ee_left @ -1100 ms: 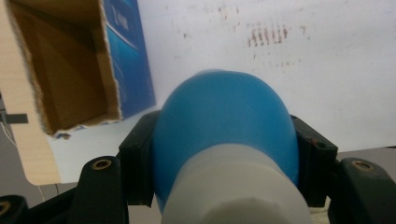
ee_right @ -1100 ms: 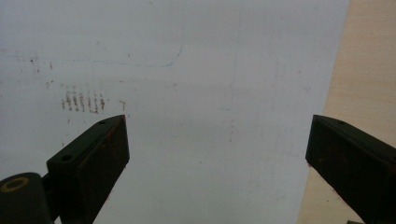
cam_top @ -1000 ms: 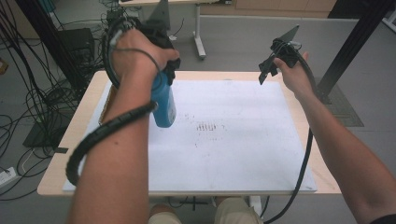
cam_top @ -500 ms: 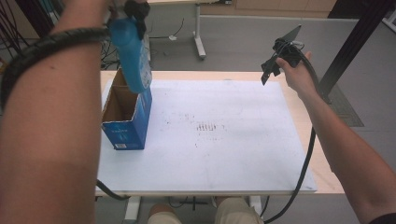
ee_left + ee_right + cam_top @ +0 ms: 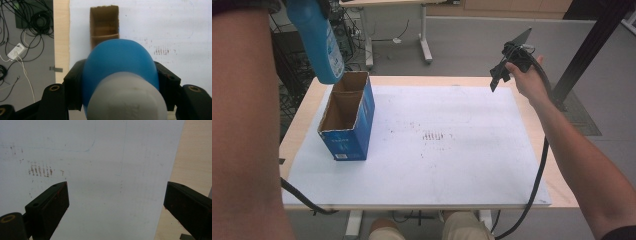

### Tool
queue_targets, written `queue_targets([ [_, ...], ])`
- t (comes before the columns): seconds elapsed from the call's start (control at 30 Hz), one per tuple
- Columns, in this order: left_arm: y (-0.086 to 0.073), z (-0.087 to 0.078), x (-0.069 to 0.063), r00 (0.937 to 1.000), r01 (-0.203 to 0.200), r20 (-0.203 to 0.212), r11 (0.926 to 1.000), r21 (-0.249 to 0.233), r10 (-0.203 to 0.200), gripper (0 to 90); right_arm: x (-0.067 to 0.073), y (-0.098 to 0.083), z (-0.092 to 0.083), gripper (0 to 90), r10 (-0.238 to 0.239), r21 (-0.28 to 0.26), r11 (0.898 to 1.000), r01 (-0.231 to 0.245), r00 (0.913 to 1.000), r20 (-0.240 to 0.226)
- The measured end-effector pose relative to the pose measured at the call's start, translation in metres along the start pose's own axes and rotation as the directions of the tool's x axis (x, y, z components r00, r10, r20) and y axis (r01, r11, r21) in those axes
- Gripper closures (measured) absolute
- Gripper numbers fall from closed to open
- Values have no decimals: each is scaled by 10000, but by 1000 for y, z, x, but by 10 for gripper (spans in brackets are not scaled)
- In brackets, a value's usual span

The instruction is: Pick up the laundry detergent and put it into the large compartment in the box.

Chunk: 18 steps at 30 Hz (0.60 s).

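Your left gripper is raised well above the desk, its black jaws clamped on either side of a blue plastic bottle with a pale grey cap. In the high view that bottle hangs neck up at the far left, its base just above the far end of an open blue cardboard box with a brown inside. The box stands upright on the white sheet covering the light wooden desk, near its left edge, and a divider splits it into two compartments. Looking down from the left gripper view, the box lies directly beyond the bottle.

Your right gripper hovers over the far right corner of the desk, well apart from the box. Its jaws stand wide apart with nothing between them, above the white sheet with faint brown marks.
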<state>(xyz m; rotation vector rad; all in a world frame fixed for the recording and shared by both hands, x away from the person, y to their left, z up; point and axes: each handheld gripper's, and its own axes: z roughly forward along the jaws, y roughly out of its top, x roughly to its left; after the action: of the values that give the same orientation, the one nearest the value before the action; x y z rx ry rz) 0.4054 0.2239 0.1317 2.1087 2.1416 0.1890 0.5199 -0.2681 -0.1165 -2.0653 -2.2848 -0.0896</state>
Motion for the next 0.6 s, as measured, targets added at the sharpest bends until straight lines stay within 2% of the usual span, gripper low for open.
queue_targets([
  [0.27, 4, 10, 10, 9998, 188, -76, 9998, 90, -187, 378, -2, -1, -1, 59, 27, -3, 10000, -27, 10000, -13],
  [0.6, 9, 21, 14, 9997, 235, -122, 9995, 230, -232, 378, -7, -2, -2, 59, 70, -22, 10000, -71, 10000, -18],
])
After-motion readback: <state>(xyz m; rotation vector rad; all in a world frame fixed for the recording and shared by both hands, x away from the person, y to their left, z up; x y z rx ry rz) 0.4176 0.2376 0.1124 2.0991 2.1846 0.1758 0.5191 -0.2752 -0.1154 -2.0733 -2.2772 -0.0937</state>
